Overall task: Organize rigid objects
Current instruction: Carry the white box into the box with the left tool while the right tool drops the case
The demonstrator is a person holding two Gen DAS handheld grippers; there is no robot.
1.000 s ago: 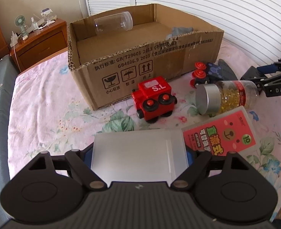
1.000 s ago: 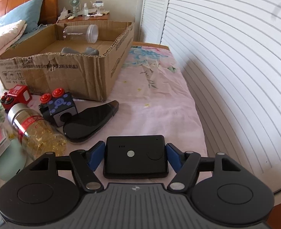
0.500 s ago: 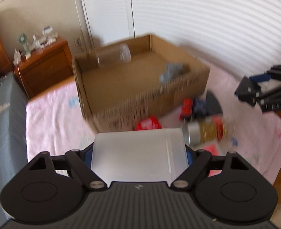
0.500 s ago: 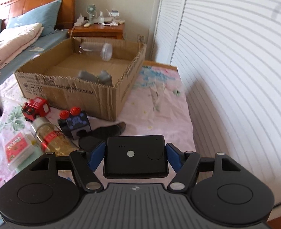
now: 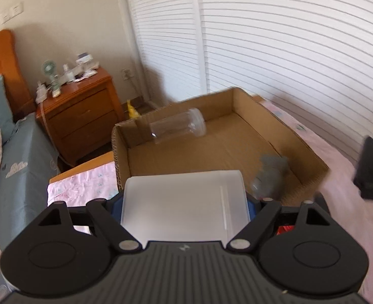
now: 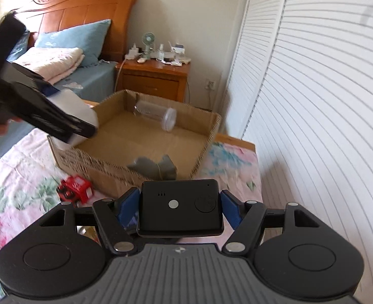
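My left gripper is shut on a flat translucent white case and holds it in the air over the near left edge of an open cardboard box. From the right wrist view the left gripper shows over the box's left corner. My right gripper is shut on a flat black device, held above the bed in front of the box. The box holds a clear plastic jar lying on its side and a grey object.
A red toy train lies on the floral bedsheet before the box. A wooden nightstand with small items stands behind the box. White louvred doors run along the right. Pillows lie by a wooden headboard.
Both grippers have risen with their loads and moved toward the box. The left one now hovers over the box's edge. The toys and bottle have dropped out of its view.
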